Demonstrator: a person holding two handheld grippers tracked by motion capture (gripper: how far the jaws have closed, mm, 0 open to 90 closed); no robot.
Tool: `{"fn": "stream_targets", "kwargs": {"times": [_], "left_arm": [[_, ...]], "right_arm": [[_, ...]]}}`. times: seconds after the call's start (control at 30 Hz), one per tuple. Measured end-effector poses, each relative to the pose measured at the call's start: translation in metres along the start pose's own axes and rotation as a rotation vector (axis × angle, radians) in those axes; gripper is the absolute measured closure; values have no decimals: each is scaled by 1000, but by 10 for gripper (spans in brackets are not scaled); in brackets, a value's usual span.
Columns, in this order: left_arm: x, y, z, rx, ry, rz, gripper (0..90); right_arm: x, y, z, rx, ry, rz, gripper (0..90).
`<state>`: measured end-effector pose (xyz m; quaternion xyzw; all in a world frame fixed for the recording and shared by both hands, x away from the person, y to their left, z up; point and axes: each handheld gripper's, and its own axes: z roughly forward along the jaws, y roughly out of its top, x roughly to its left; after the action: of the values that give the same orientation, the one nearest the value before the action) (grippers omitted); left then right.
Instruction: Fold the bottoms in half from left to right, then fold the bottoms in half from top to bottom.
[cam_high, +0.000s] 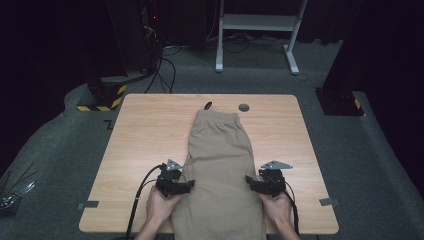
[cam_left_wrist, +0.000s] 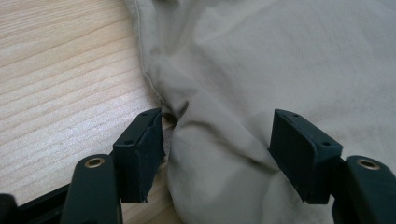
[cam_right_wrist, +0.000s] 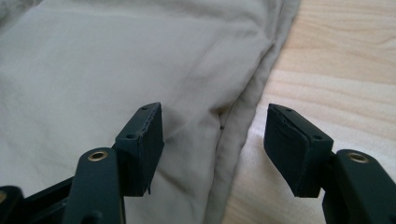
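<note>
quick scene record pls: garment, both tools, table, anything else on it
garment: beige trousers, folded lengthwise, waistband at the far end, near end hanging past the table's near edge
left tool: open, jaws straddling the trousers' left edge, fabric bunched between them
right tool: open, jaws straddling the trousers' right edge, one over cloth, one over wood
table: light wood
other: dark cable hole and small black object by the far edge; grey tape pieces near the front corners

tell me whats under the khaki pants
The khaki pants lie flat on the wooden table, bare around them. Anything between cloth and tabletop is covered and cannot be seen.
</note>
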<state>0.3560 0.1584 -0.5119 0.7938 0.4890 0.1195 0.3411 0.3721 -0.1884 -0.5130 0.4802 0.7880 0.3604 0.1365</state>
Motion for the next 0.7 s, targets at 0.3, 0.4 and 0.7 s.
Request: {"fn": "stream_targets", "kwargs": {"times": [0.3, 0.4, 0.7], "left_arm": [[-7, 1, 4, -8, 27, 32, 378], [-9, 4, 6, -1, 40, 56, 441], [-11, 15, 18, -6, 72, 93, 462]], "right_arm": [[7, -5, 1, 16, -4, -37, 379], [11, -5, 2, 21, -24, -53, 391], [12, 1, 7, 37, -46, -77, 384]]}}
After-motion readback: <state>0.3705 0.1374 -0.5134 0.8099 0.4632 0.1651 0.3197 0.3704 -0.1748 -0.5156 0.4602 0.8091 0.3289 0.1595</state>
